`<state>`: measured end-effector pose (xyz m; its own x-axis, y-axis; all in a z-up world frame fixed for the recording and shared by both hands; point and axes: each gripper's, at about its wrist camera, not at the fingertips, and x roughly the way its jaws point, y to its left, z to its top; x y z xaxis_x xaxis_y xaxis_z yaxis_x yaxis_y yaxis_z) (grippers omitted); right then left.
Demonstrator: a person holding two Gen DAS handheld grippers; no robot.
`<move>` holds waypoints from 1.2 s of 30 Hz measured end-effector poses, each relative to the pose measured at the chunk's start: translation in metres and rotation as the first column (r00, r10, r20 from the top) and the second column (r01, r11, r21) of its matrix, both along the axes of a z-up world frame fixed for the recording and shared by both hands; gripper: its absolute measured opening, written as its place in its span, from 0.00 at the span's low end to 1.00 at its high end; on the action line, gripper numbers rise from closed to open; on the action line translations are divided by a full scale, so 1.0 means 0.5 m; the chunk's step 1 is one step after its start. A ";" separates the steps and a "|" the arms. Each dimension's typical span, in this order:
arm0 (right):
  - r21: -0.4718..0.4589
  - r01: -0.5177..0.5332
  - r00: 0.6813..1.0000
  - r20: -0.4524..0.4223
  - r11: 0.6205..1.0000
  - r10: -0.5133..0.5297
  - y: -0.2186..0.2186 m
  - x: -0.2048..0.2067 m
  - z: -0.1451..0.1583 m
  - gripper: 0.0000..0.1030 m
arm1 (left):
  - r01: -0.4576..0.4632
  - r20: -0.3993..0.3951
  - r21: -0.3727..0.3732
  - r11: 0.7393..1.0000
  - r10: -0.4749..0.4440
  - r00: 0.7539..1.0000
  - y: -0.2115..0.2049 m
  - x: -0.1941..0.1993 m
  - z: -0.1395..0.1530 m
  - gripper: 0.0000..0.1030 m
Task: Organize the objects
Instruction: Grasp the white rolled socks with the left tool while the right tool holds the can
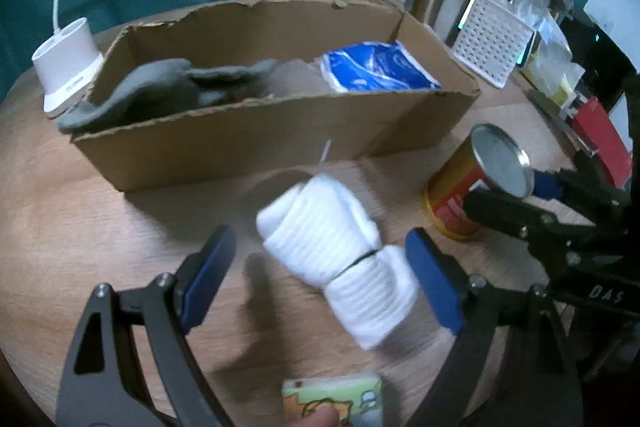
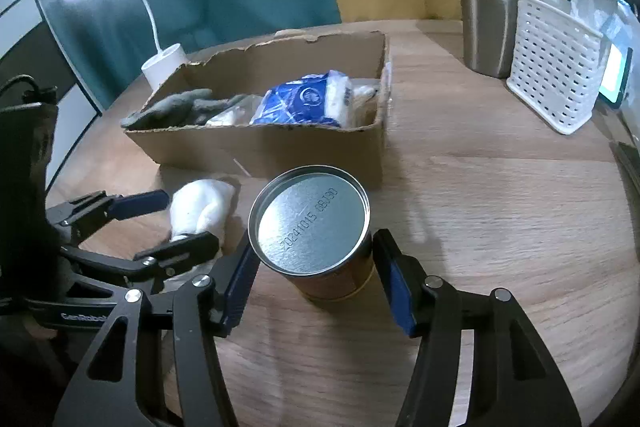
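A rolled white sock (image 1: 340,255) lies on the wooden table between the open fingers of my left gripper (image 1: 320,267); it also shows in the right wrist view (image 2: 202,211). A red and gold can (image 1: 476,179) with a silver lid stands upright to its right. My right gripper (image 2: 314,259) is open with a finger on each side of the can (image 2: 312,227), not clamped. A torn cardboard box (image 1: 256,135) behind them holds a grey glove (image 1: 168,91) and a blue and white packet (image 1: 376,67). The box (image 2: 280,147), glove (image 2: 176,111) and packet (image 2: 304,101) also show in the right wrist view.
A white lamp base (image 1: 68,63) stands left of the box. A steel tumbler (image 2: 490,7) and a white perforated basket (image 2: 556,67) stand at the back right, with bags and a red box (image 1: 600,139) beyond. A printed card (image 1: 332,403) lies near the front edge.
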<state>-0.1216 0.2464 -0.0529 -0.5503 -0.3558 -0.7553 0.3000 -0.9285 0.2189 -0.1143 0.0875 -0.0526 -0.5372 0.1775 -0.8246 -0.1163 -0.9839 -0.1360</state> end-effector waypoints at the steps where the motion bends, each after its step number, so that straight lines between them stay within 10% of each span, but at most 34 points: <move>1: -0.002 0.001 1.000 -0.001 1.000 -0.001 0.003 0.000 0.000 0.59 | 0.006 0.002 -0.007 1.000 -0.006 1.000 0.006 -0.002 -0.003 0.86; 17: -0.024 0.019 0.999 -0.047 1.000 -0.020 0.042 0.012 0.027 0.58 | 0.083 -0.023 0.028 0.996 -0.082 0.996 0.030 0.003 0.005 0.35; 36: -0.010 -0.001 0.990 -0.139 1.000 -0.001 0.008 0.030 0.116 0.58 | 0.065 -0.152 0.085 0.994 -0.051 0.987 -0.036 0.048 0.104 0.33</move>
